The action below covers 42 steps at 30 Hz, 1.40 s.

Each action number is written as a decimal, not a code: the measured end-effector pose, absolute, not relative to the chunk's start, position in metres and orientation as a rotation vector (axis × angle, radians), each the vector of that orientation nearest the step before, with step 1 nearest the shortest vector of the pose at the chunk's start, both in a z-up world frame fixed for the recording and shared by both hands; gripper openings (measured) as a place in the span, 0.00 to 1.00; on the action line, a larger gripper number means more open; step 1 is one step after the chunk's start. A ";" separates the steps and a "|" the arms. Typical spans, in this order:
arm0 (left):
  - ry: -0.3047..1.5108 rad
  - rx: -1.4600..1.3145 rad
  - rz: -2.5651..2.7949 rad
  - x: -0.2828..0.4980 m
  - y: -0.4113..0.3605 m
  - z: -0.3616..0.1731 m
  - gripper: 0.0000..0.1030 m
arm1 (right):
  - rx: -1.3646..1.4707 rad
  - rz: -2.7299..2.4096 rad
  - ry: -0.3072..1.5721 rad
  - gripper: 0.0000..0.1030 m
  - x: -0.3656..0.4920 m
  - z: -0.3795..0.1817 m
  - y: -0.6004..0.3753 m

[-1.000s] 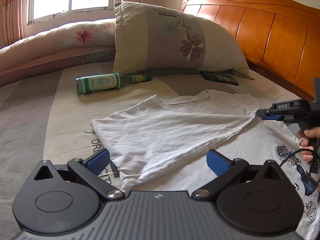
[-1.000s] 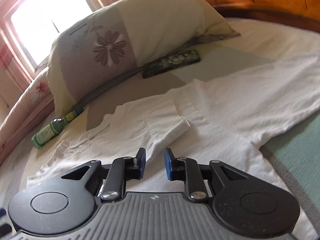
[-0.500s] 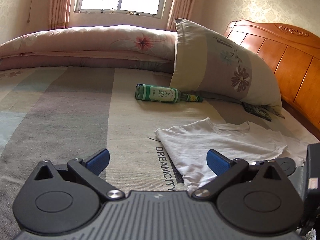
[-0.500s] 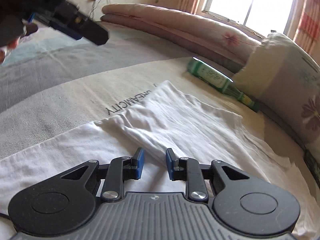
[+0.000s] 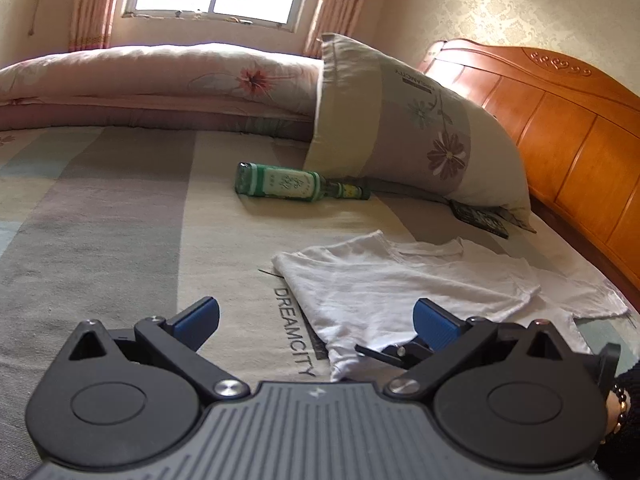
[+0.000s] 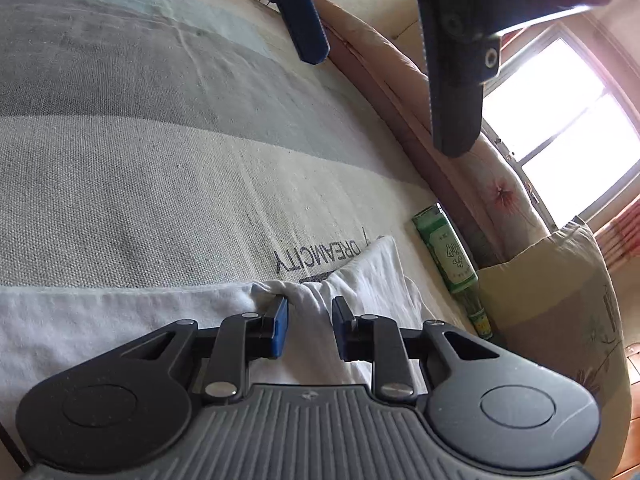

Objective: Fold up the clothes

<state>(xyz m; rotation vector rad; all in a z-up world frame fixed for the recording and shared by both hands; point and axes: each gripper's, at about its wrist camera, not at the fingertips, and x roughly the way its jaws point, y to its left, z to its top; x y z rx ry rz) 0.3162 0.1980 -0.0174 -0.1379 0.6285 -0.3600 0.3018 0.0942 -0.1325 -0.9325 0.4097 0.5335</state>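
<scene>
Your right gripper [image 6: 308,328] has its jaws partly open around the shirt [image 6: 312,292] corner, lower centre; close squarely. Left gripper [image 5: 316,314] gapes wide, empty.

We hold the left tongs [image 5: 316,318] level and raised, their blue pads [image 5: 198,316] spread wide apart with nothing between them. Our right tongs [image 6: 308,326] sit low, tipped downward, pads [image 6: 280,326] narrowly parted. At the right edge, our wrist [image 5: 618,408] shows a beaded bracelet and dark sleeve.
</scene>
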 end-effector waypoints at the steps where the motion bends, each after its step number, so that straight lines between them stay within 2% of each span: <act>1: 0.648 -0.133 -0.389 0.316 0.194 -0.018 0.99 | -0.944 0.519 0.413 0.28 0.301 -0.133 0.092; 5: 0.691 -0.133 -0.436 0.315 0.183 -0.019 0.99 | -0.941 0.500 0.408 0.26 0.299 -0.136 0.082; 6: 0.702 -0.139 -0.439 0.314 0.181 -0.019 0.99 | -0.917 0.508 0.422 0.21 0.301 -0.135 0.082; 7: 0.712 -0.144 -0.443 0.314 0.180 -0.018 0.99 | -0.893 0.518 0.438 0.09 0.303 -0.133 0.083; 13: 0.686 -0.186 -0.452 0.306 0.186 -0.009 0.99 | -0.727 0.581 0.459 0.05 0.305 -0.121 0.090; 21: 0.678 -0.195 -0.453 0.311 0.182 -0.010 0.99 | -0.556 0.606 0.527 0.18 0.294 -0.102 0.056; 31: 0.651 -0.234 -0.661 0.343 0.131 -0.048 0.99 | -0.219 0.227 0.660 0.27 0.340 -0.090 -0.119; 36: 0.793 -0.289 -0.579 0.366 0.128 -0.085 0.99 | -0.057 0.157 0.678 0.37 0.366 -0.102 -0.171; 37: 0.822 -0.307 -0.539 0.369 0.134 -0.087 0.93 | -0.034 0.138 0.690 0.37 0.368 -0.106 -0.178; 42: 0.863 -0.329 -0.386 0.365 0.166 -0.069 0.98 | -0.030 0.104 0.704 0.40 0.360 -0.116 -0.189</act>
